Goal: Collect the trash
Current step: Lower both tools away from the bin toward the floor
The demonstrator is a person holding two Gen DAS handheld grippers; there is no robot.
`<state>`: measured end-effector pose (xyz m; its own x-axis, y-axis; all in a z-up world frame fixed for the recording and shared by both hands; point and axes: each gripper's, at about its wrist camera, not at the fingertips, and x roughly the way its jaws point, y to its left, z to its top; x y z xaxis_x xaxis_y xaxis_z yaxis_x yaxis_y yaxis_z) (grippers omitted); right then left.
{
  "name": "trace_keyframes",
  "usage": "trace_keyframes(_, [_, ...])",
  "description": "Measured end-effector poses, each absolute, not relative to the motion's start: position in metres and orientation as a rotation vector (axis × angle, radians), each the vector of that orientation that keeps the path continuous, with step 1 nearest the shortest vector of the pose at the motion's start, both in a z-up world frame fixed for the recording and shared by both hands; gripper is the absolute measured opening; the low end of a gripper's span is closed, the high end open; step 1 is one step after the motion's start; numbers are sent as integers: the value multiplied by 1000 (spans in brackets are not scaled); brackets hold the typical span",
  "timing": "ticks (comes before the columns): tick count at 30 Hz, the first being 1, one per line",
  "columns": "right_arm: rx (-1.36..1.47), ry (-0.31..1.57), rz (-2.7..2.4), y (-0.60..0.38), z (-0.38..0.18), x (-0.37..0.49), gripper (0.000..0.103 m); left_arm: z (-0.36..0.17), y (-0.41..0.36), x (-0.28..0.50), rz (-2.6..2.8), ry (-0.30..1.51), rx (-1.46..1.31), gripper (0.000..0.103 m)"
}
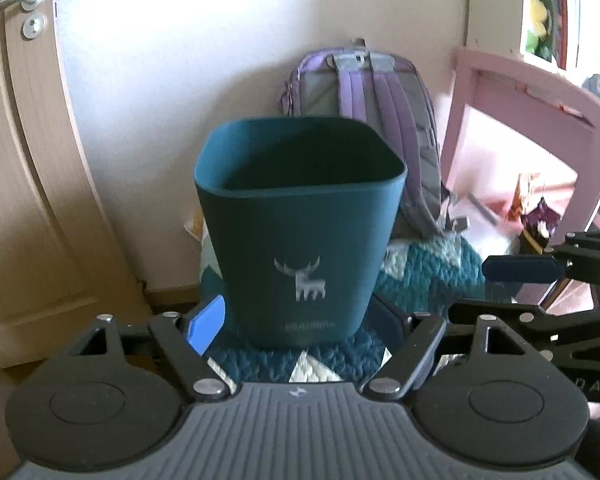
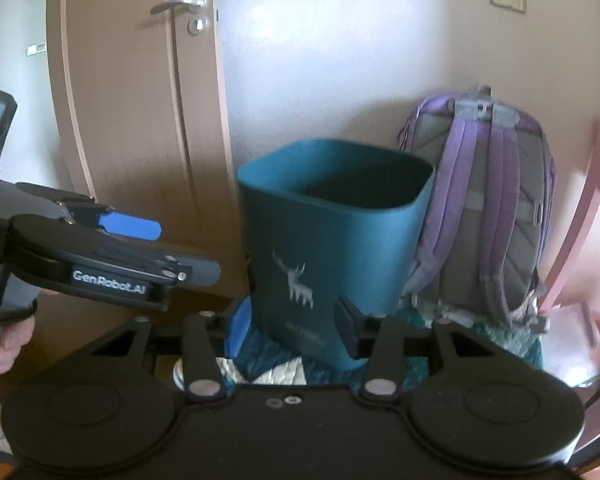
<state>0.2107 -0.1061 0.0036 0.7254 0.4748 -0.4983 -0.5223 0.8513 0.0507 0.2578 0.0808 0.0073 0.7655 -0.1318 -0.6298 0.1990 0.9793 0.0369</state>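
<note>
Against the pale wall, between the wooden door [image 2: 140, 120] and the purple backpack [image 1: 376, 128], stands the teal bin [image 1: 300, 224], upright on a teal-and-white knitted rug [image 1: 424, 276], a pale deer printed on its near face. Bin interior: dark and in shadow in both views; only the upper inner walls show, no trash visible there, bottom hidden (cannot say whether anything lies in it). Left tongs [image 1: 300, 320]: spread wide, the fingers either side of the bin's base and nearer the camera than it; whether they touch it cannot be told; nothing held. Right tongs [image 2: 292, 328]: likewise spread wide, straddling the bin's lower part in the view, empty. In the right wrist view the left tongs sit left of the bin, a hand [image 2: 4, 344] wrapped round the handle below. No loose litter clearly seen near the bin; a pale scrap with an orange patch [image 1: 194, 224] peeks out at the bin's left edge, too hidden to identify. Right of the backpack, a pink desk frame [image 1: 540, 120] with clutter beneath, too blurred to sort into trash or not. Judgement: task appears early or between pieces, with both tongs empty at the bin; finding, gripping and dropping trash into the bin is all left, as far as these views show.
</note>
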Motion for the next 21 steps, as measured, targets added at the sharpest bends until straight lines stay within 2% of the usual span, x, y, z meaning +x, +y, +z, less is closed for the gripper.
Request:
trace_keyframes(9, [-81, 639, 560, -104, -64, 207, 52, -52, 91, 242, -204, 731, 117, 81])
trace_keyframes(17, [-73, 823, 526, -99, -150, 220, 53, -123, 115, 263, -181, 808, 94, 83])
trace_keyframes(18, [-73, 849, 516, -99, -163, 223, 53, -135, 120, 268, -179, 821, 90, 86])
trace_keyframes(19, [-69, 872, 504, -99, -175, 226, 53, -144, 123, 273, -180, 831, 85, 94])
trace_keyframes(21, [-60, 928, 483, -99, -200, 231, 53, -167, 130, 281, -187, 851, 75, 103])
